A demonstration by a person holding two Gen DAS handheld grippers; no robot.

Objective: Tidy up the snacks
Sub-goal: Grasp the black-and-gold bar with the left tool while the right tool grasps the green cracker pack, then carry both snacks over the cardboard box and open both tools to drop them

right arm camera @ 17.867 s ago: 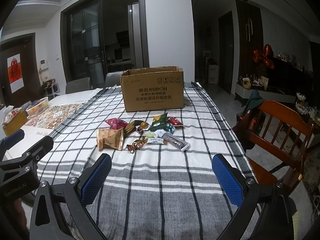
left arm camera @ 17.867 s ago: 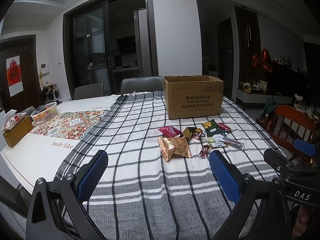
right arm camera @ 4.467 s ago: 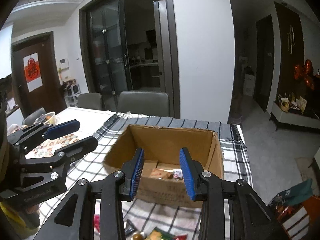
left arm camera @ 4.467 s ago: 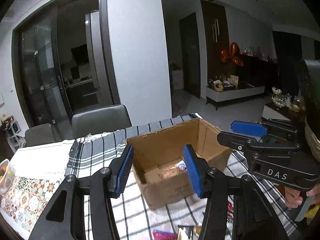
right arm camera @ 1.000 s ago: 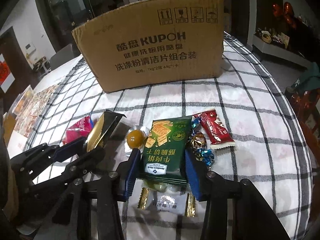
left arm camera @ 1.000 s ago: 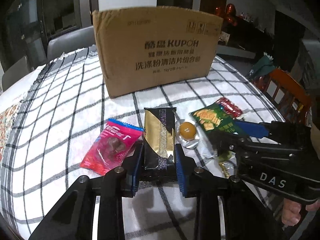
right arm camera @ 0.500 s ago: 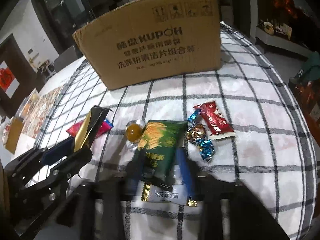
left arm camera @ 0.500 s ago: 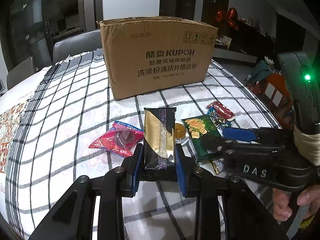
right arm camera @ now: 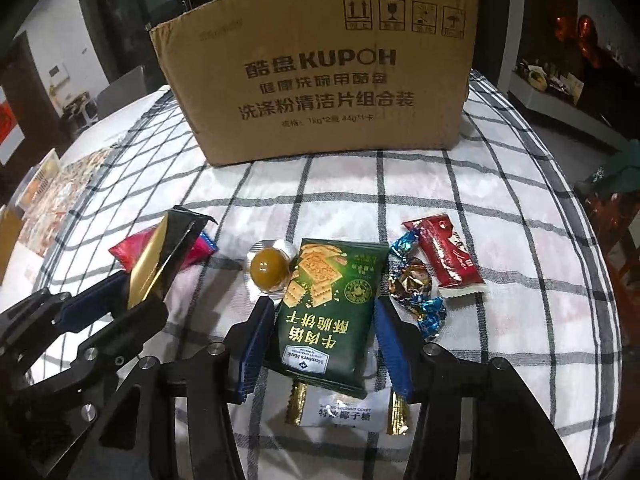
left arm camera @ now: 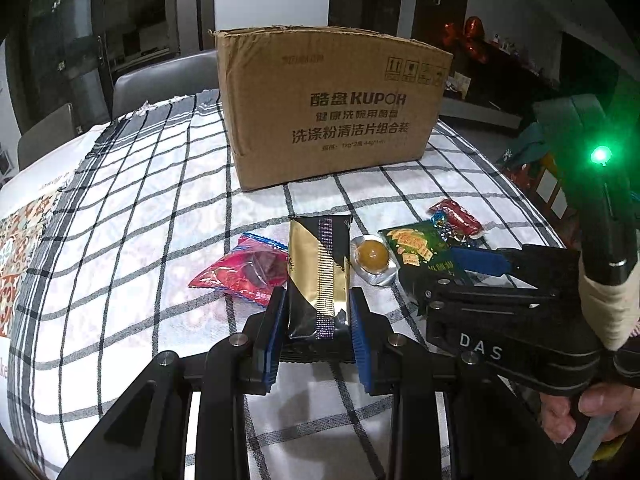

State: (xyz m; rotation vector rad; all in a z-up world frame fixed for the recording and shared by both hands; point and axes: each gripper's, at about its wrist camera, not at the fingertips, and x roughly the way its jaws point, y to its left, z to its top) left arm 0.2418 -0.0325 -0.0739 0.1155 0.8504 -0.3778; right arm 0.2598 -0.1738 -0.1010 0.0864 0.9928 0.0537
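While both grippers point down at the snacks on the checked tablecloth (right arm camera: 500, 184), things stand like this:

Left gripper (left arm camera: 318, 328): jaws clamped on the lower end of the black-and-gold packet (left arm camera: 319, 268), which stands out ahead of the pads.
Right gripper (right arm camera: 326, 340): jaws closing around the green cracker packet (right arm camera: 330, 304); the packet lies between the blue pads (with a sliver of gap on the right side, so no firm press shows).
Cardboard box (right arm camera: 320, 68): upright towards the table's far edge, printed side facing the cameras, behind all the snacks.
Pink packet (left arm camera: 244, 268): flat on the cloth, just left of the black-and-gold packet.
Yellow jelly cup (right arm camera: 269, 270): between the two held packets, touching the green one's left edge.
Red packet (right arm camera: 446, 258): right of the green packet, with foil-wrapped candies (right arm camera: 416, 292) between them.
White candy packet (right arm camera: 346, 412): nearest the table's near edge, partly under the green packet.
Person's hand (left arm camera: 576, 412): wrapped round the right gripper's handle.
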